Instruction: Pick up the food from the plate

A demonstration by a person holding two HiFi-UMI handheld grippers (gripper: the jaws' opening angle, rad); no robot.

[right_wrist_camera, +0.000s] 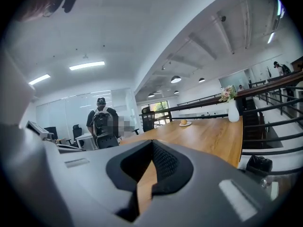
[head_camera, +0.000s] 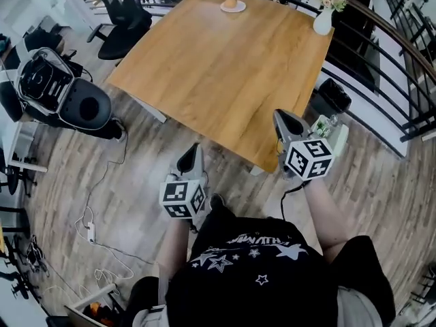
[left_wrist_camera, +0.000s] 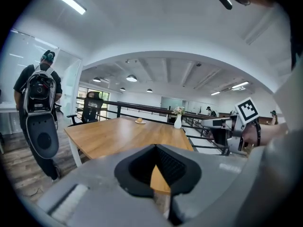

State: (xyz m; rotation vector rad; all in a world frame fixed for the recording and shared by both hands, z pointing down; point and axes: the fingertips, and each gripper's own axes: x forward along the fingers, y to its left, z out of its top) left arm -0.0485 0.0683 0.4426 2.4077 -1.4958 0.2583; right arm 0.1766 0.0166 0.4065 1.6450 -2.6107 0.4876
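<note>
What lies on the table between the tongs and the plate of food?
Nothing: in the head view only bare wooden table lies between the left tongs, the right tongs and the plate. The vase stands aside at the right corner.

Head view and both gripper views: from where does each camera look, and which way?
Head view: on the person's head, facing steeply down at the table; shows left tool, right tool, forearms.
Left gripper view: on the left tool, facing across the table; shows its shut jaws, the right tool.
Right gripper view: on the right tool, facing across the table; shows its shut jaws.
Shared: plate, vase.
</note>
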